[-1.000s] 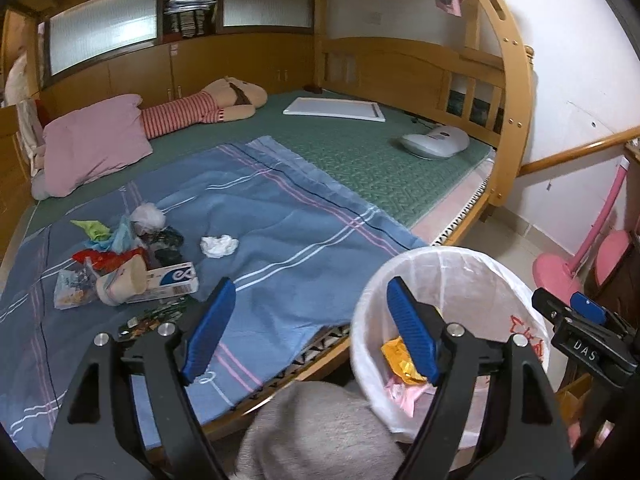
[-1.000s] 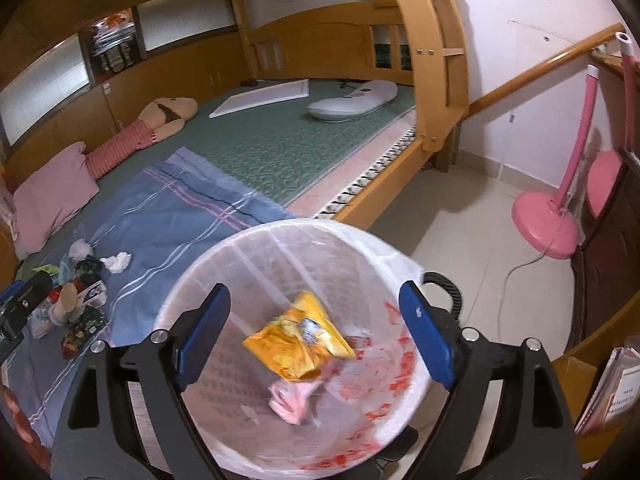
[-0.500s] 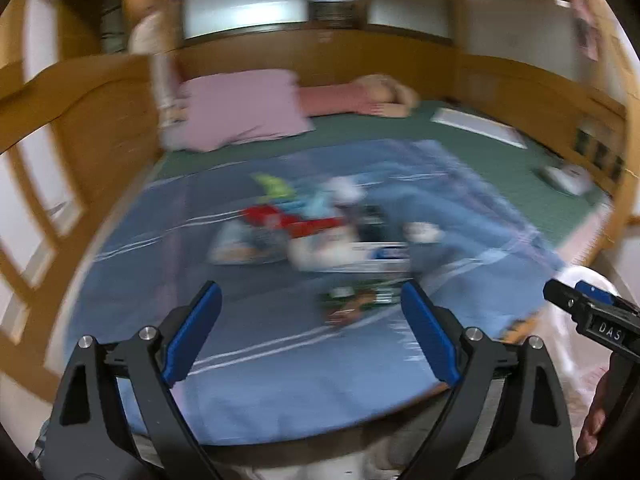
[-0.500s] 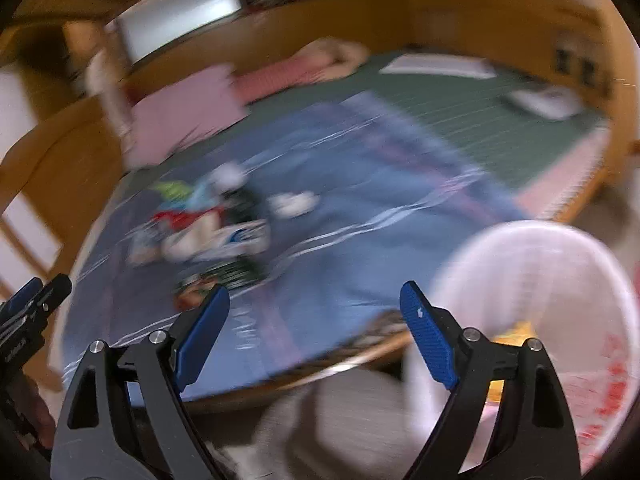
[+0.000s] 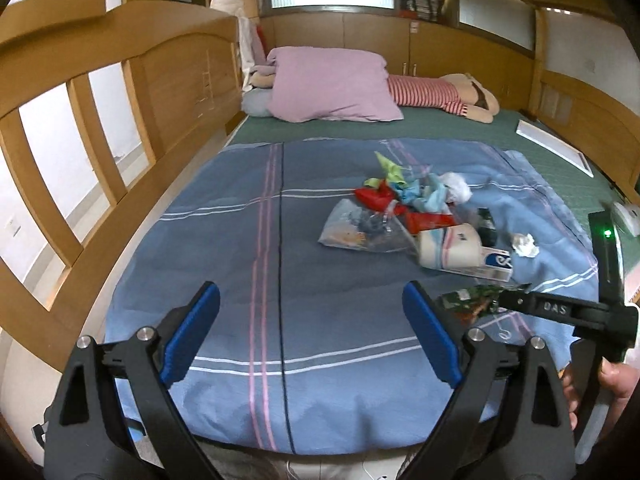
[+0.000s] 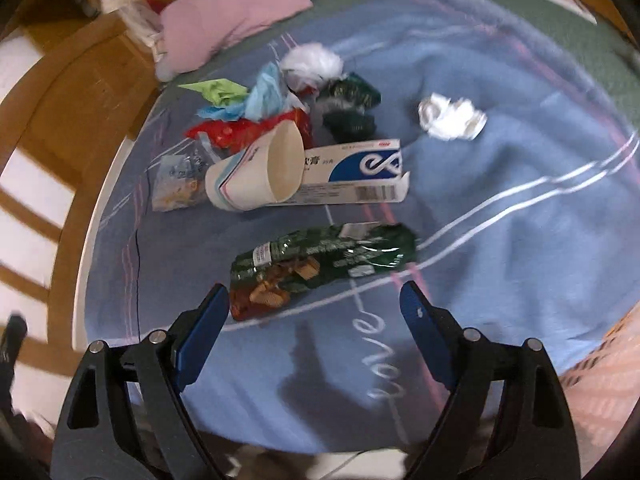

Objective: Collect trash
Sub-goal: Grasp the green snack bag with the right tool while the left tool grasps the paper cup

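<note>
A heap of trash lies on the blue striped blanket (image 5: 248, 240). A green snack wrapper (image 6: 320, 260) lies nearest, just beyond my right gripper (image 6: 314, 312), which is open and empty above the blanket. Behind it are a paper cup (image 6: 256, 176) on its side, a blue-and-white carton (image 6: 356, 176), a crumpled white tissue (image 6: 452, 116), a white wad (image 6: 312, 62) and red, green and blue wrappers. My left gripper (image 5: 312, 316) is open and empty over bare blanket, left of the heap (image 5: 416, 212). The right gripper's body (image 5: 560, 312) shows at the left view's right edge.
A pink pillow (image 5: 332, 84) and a striped doll (image 5: 440, 94) lie at the bed's head. A wooden bed rail (image 5: 100, 128) runs along the left. A white board (image 5: 552, 152) lies on the green mat at the far right. The bin is out of view.
Both grippers have swung left from the white bin to the bed. The right gripper has come down close over the green wrapper. Both stay open.
</note>
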{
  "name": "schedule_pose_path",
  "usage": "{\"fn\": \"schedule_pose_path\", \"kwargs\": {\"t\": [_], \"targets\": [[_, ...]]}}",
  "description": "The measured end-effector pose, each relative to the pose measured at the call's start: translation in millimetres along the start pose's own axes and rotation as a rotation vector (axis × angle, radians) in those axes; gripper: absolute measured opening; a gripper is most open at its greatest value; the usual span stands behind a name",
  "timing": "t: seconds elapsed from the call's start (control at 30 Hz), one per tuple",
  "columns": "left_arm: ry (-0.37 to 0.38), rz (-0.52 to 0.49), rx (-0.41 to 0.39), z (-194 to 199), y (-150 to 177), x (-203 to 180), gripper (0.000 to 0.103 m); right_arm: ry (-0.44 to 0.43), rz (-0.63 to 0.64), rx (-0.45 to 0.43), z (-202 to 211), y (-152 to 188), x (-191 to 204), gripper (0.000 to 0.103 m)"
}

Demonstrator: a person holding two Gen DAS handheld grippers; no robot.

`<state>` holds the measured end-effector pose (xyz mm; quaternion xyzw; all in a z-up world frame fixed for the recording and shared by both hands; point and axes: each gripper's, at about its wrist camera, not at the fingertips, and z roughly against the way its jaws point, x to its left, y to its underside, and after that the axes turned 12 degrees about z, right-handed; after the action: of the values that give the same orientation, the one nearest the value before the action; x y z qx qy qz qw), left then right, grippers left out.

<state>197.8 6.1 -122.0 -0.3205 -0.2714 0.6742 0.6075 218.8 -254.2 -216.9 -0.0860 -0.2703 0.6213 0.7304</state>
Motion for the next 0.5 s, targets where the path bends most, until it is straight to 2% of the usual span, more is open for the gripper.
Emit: {"fn": "schedule_pose_path", "kwargs": {"t": [0.13, 0.27, 0.3, 0.33, 0.37, 0.43, 0.47, 0.5], "targets": [[-0.017, 0.028, 0.017, -14.6, -2.7, 13.0, 0.092, -0.006, -0.064, 0.036, -24.4, -8.7, 6.5, 0.086], [-0.036, 0.047, 0.026, -23.6, -4.4, 25.2, 0.092, 0.055, -0.070, 0.085, -52.7, -16.8, 21.1, 0.086], [-0.039, 0.051, 0.028, -24.8, -4.8, 28.3, 0.092, 0.086, -0.061, 0.100, -59.5, -18.5, 24.9, 0.081], [-0.041, 0.054, 0.029, -25.9, -5.8, 30.2, 0.092, 0.100, -0.054, 0.112, -64.4, -19.3, 27.6, 0.073], [-0.046, 0.061, 0.029, -27.0, -6.3, 33.0, 0.092, 0.118, -0.048, 0.129, -68.5, -19.5, 29.7, 0.054], [-0.048, 0.070, 0.032, -28.9, -7.2, 37.3, 0.092, 0.161, -0.033, 0.128, -67.4, -19.8, 31.2, 0.032], [-0.049, 0.075, 0.035, -30.4, -7.4, 39.2, 0.092, 0.140, -0.033, 0.119, -64.9, -20.1, 29.9, 0.018], [-0.052, 0.079, 0.036, -31.7, -7.3, 40.1, 0.092, 0.127, -0.035, 0.123, -63.0, -20.1, 27.7, 0.011]]}}
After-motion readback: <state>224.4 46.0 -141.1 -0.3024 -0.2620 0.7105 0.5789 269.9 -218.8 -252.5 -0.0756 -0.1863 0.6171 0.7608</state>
